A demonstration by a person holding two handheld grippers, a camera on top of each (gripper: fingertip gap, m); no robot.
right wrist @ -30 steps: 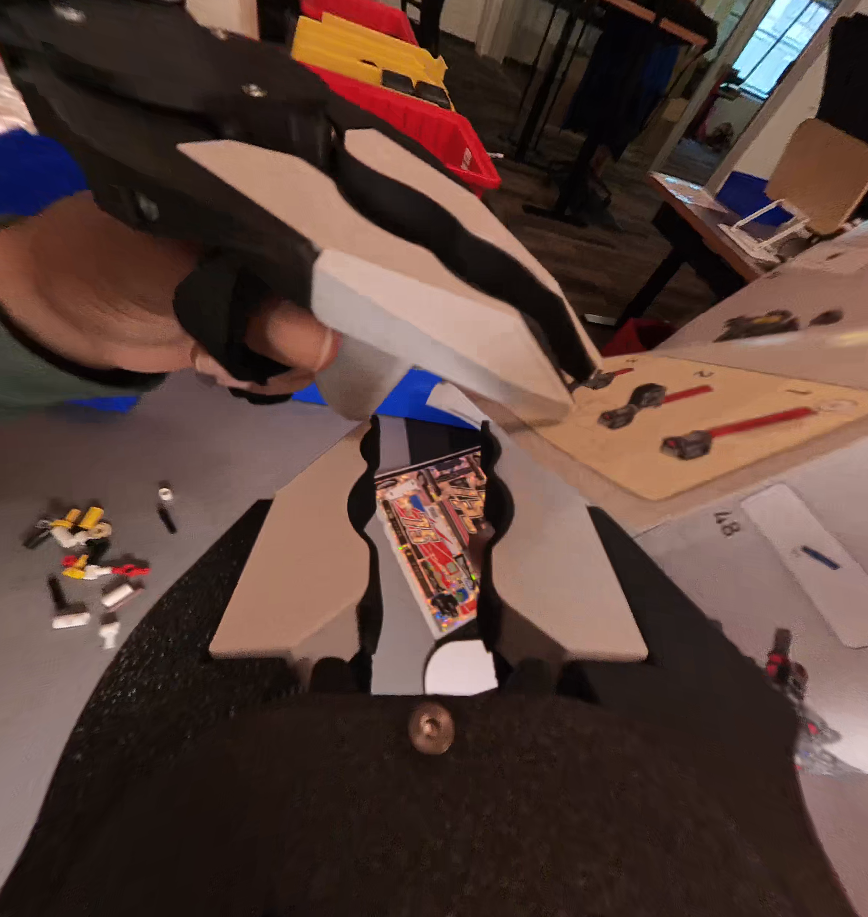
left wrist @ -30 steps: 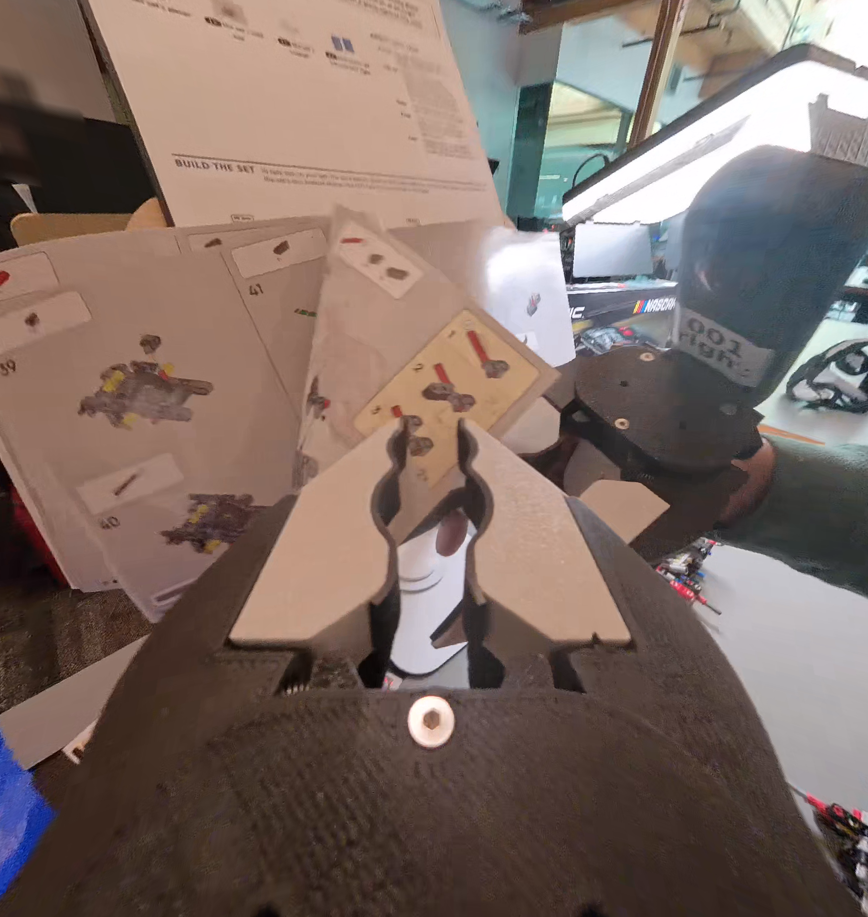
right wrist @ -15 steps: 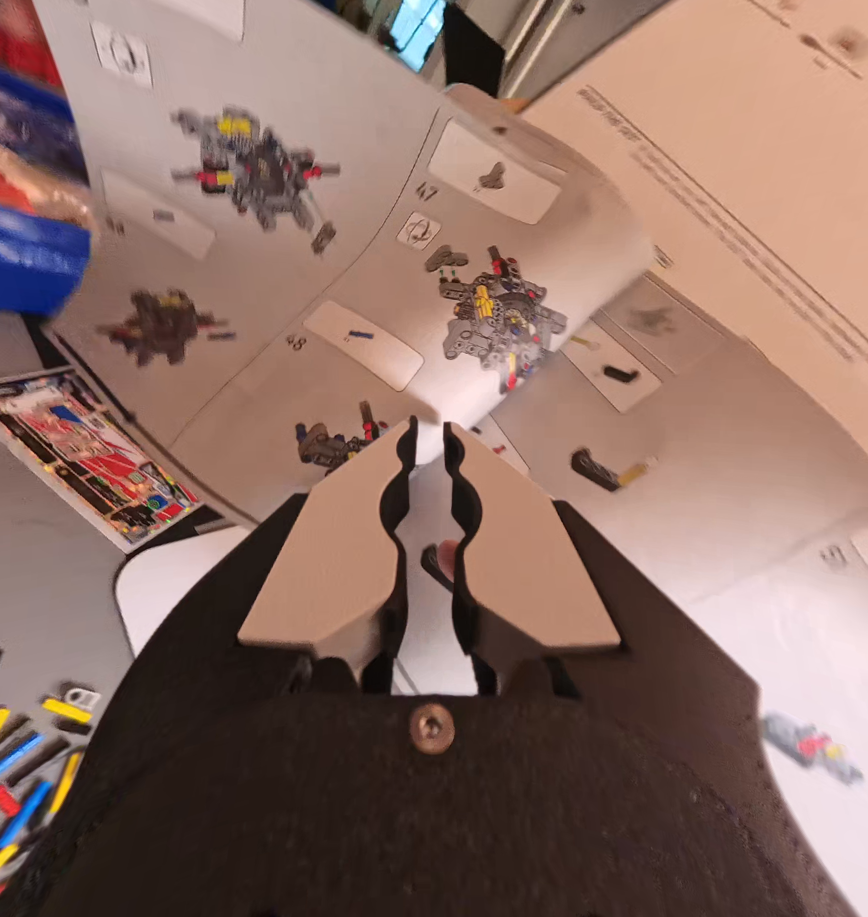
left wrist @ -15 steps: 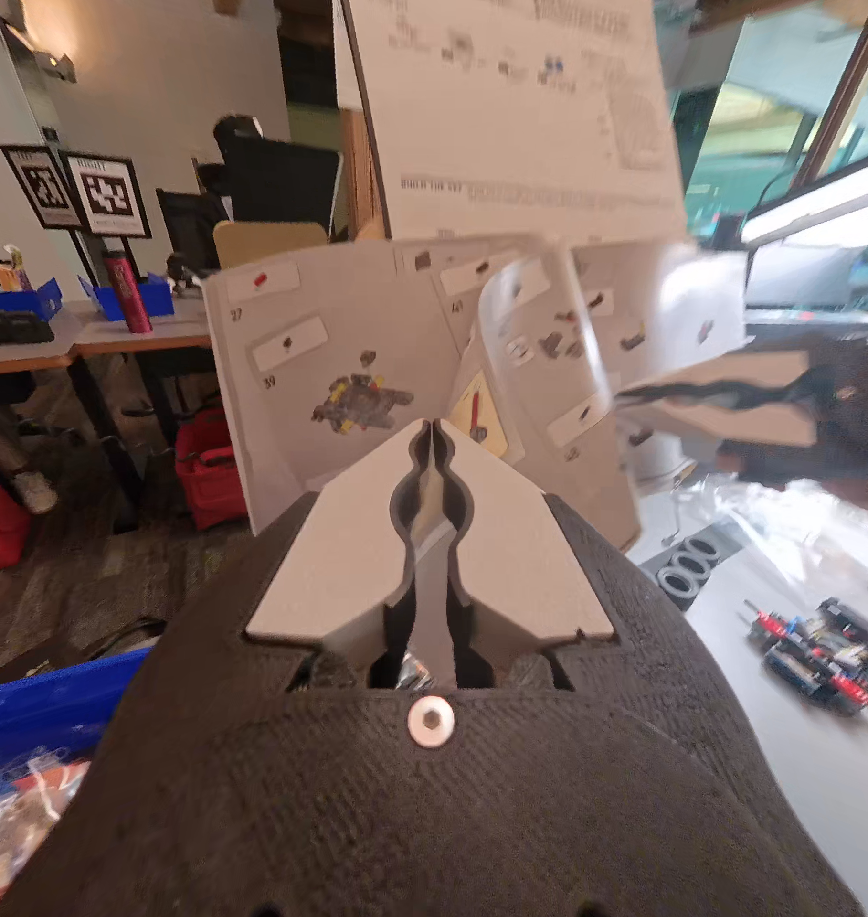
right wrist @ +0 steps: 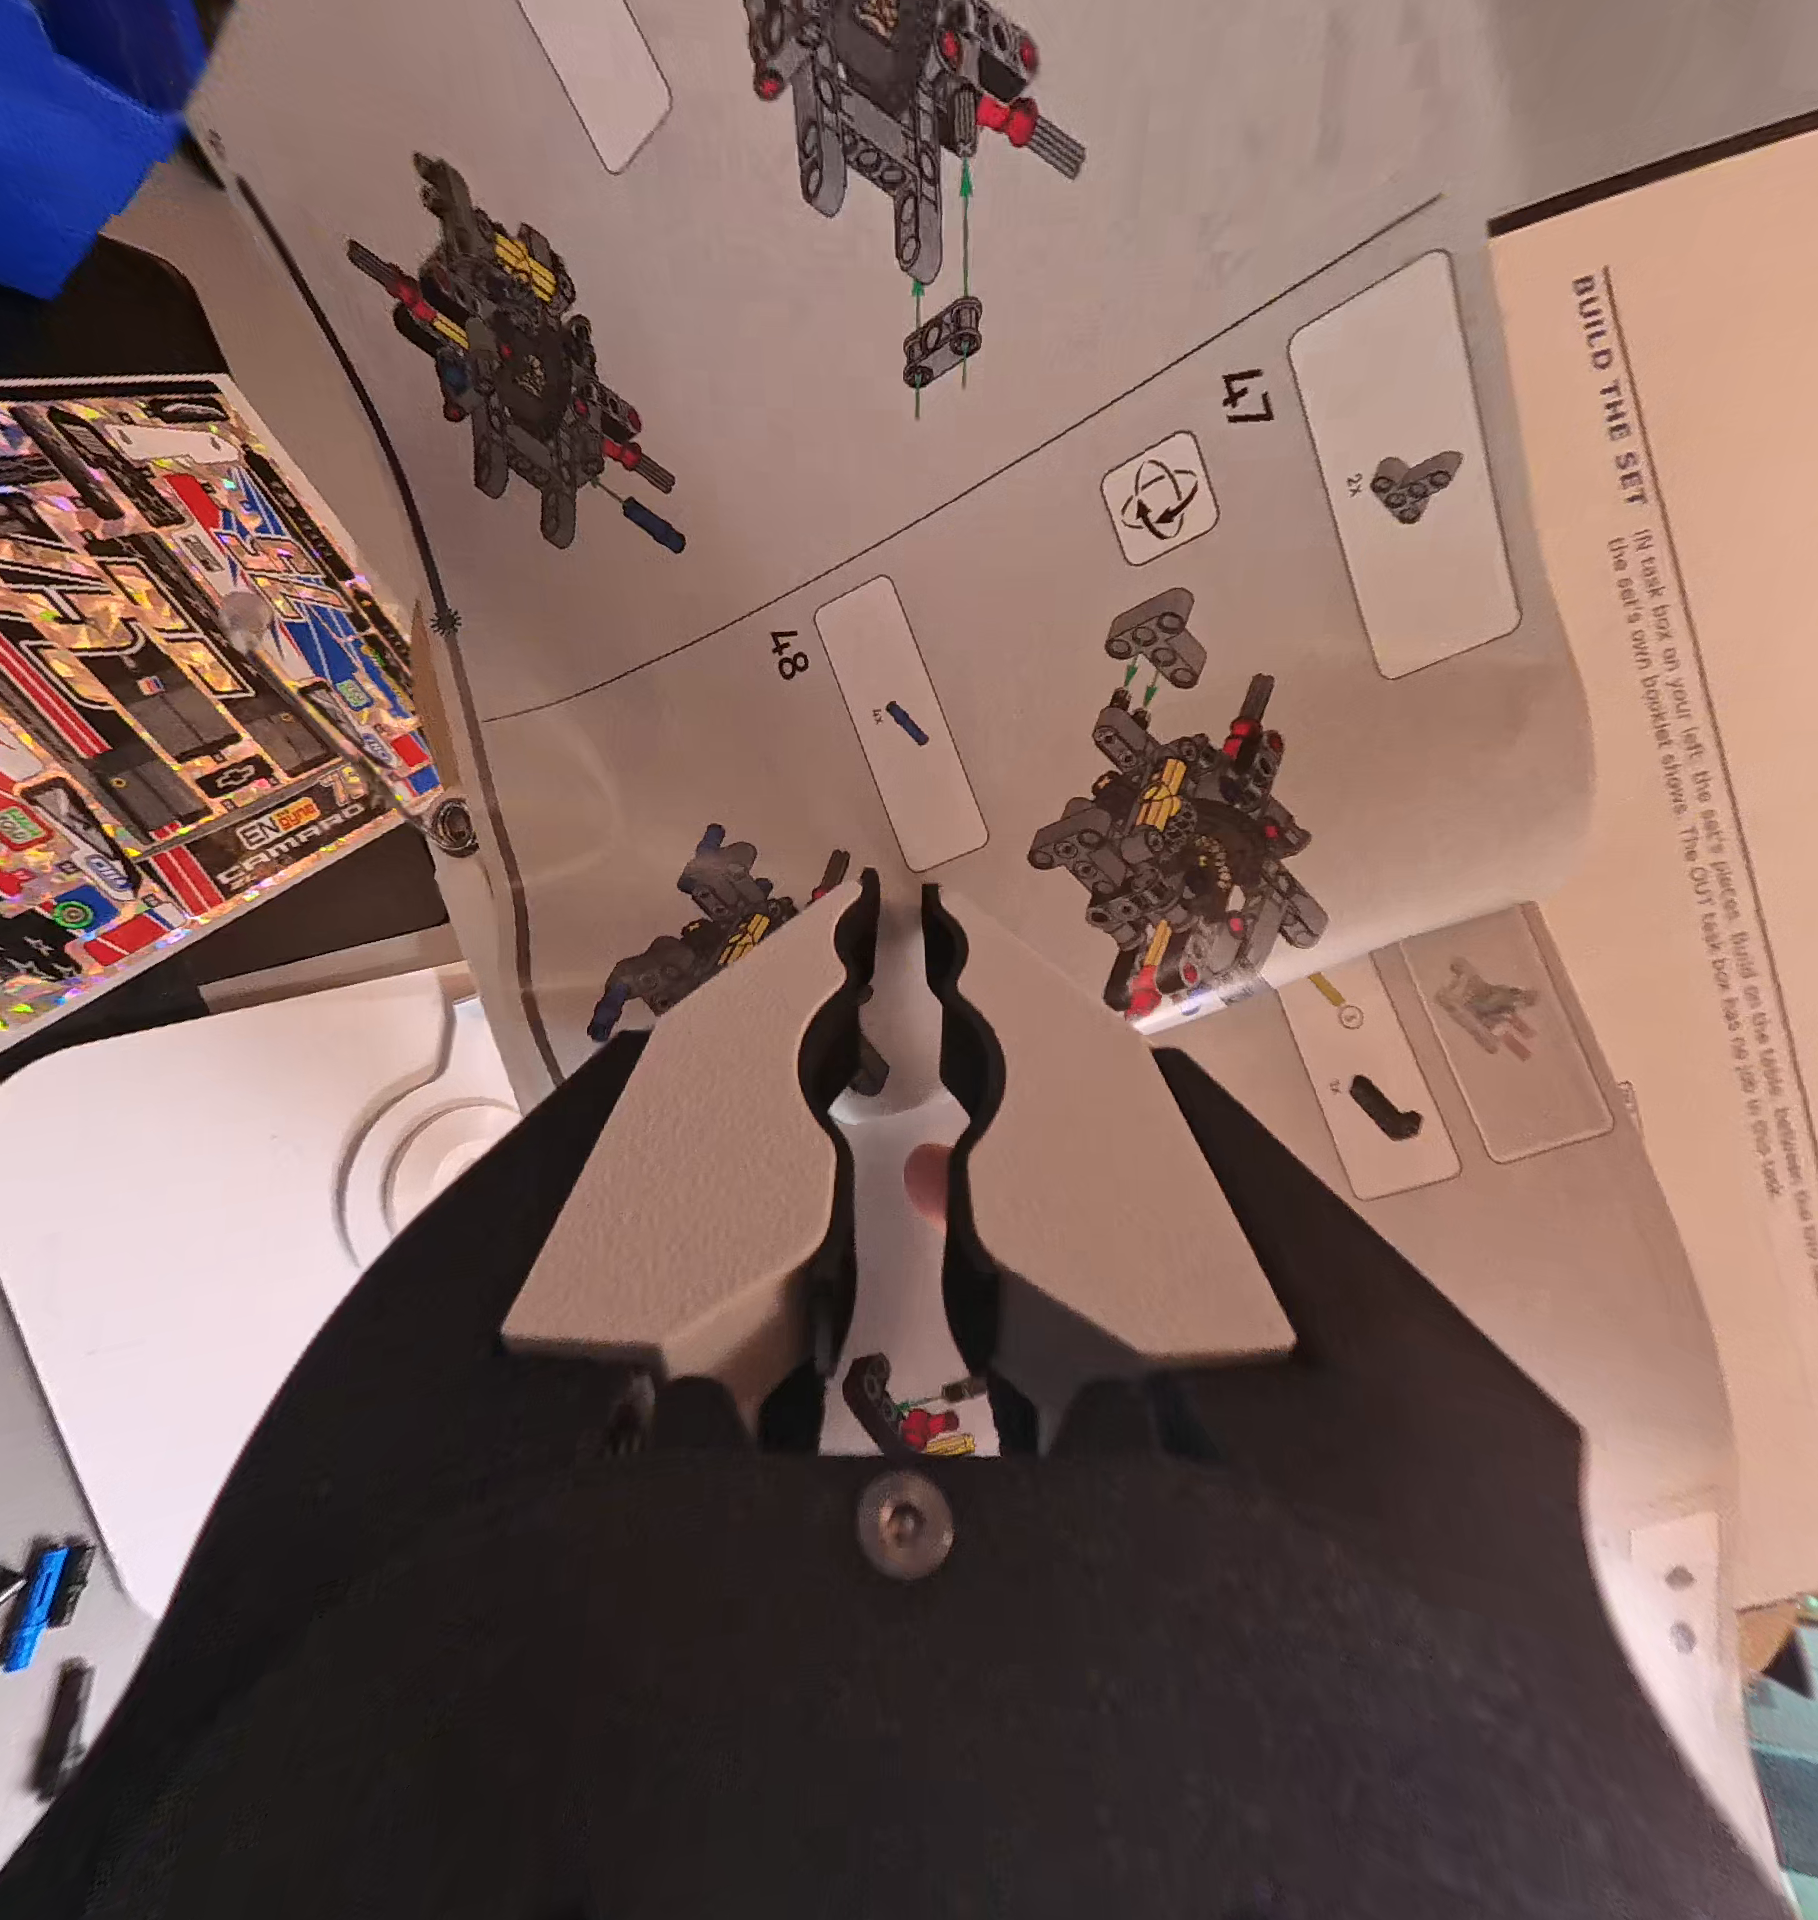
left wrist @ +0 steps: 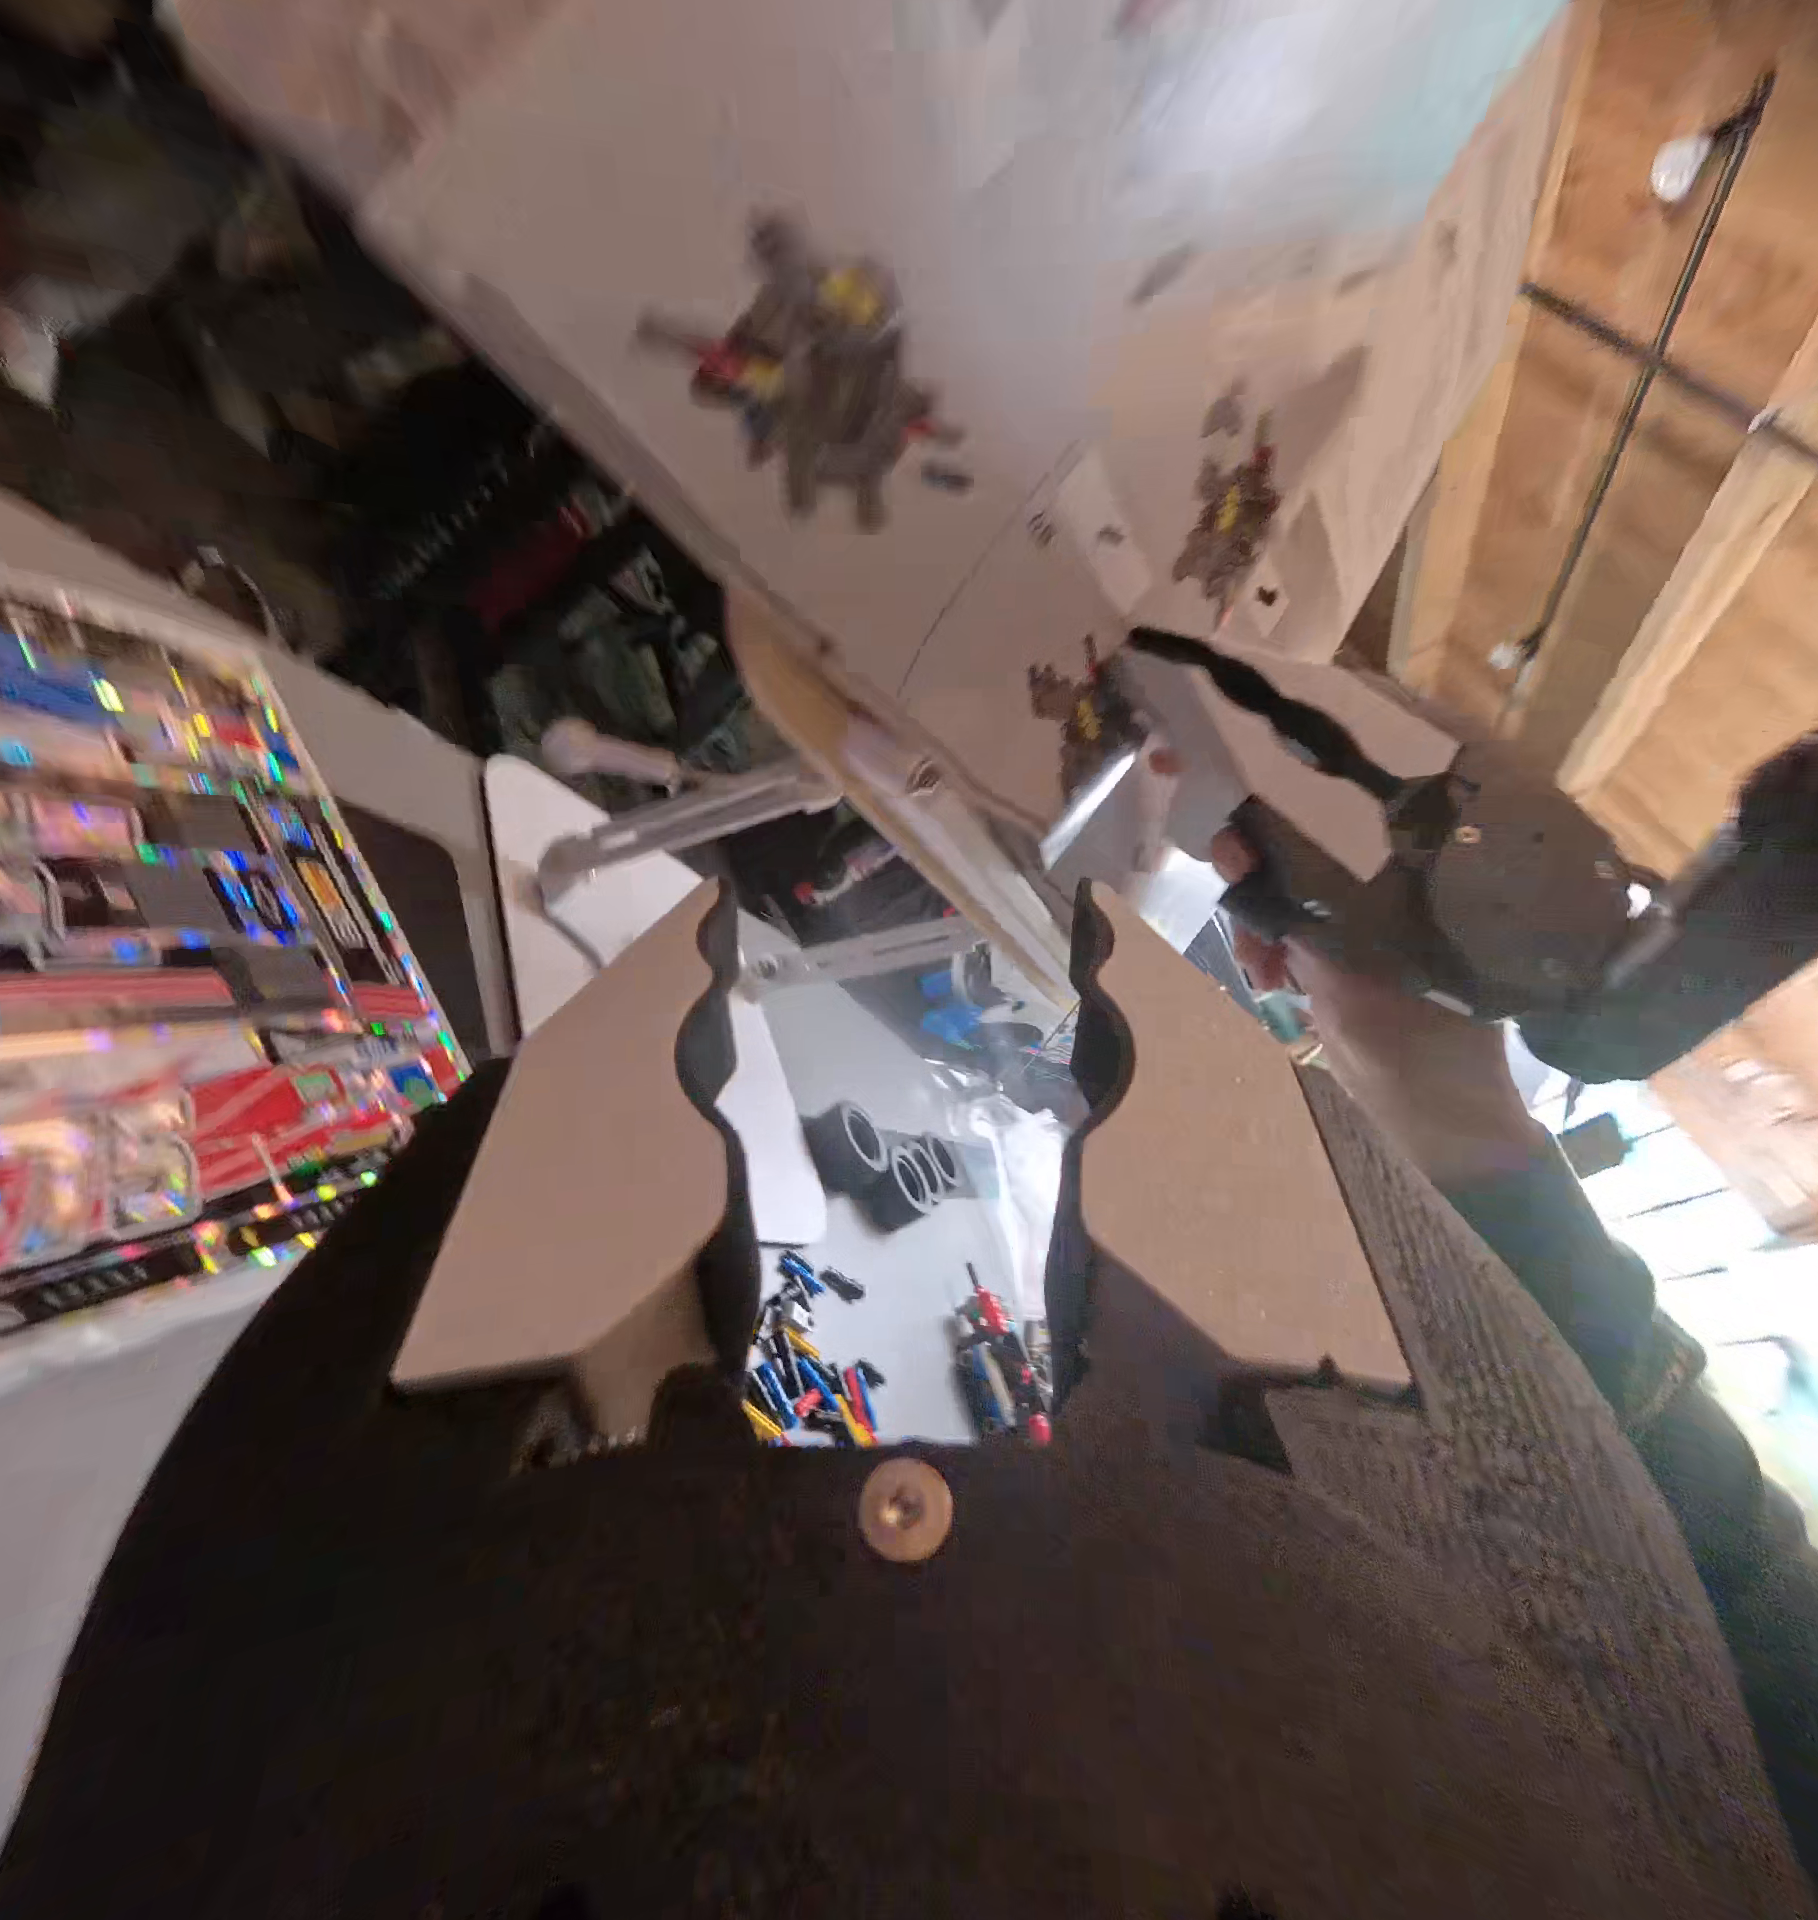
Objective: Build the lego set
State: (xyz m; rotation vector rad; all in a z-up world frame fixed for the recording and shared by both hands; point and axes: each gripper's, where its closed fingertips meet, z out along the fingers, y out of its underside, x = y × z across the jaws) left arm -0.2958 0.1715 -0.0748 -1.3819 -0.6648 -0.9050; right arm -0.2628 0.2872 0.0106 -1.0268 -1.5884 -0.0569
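Note:
The instruction booklet point(right wrist: 988, 436) lies open on a white stand, with one page curling up. My right gripper point(right wrist: 899, 891) is shut on the lower edge of that page, and a person's fingertip shows behind the fingers. In the left wrist view the right gripper point(left wrist: 1159, 675) pinches the booklet point(left wrist: 832, 343) at the upper right. My left gripper point(left wrist: 903, 899) is wide open and empty, and is tilted. Between its fingers I see black tyres point(left wrist: 889, 1153), loose Lego pieces point(left wrist: 811, 1371) and a partly built model point(left wrist: 998, 1351) on the table.
A shiny sticker sheet point(right wrist: 157, 675) lies left of the booklet and also shows in the left wrist view point(left wrist: 157, 935). The white stand base point(right wrist: 209, 1195) sits below it. A printed task sheet point(right wrist: 1694, 727) stands on the right. Loose pieces point(right wrist: 43, 1590) lie at lower left. A blue bin point(right wrist: 43, 125) is at top left. Across from one pair of fingers to the other is roughly 15 cm.
My left gripper has opened, let go of the booklet and swung round, tilted over the table. My right gripper has closed on a page and the view has steadied over the booklet.

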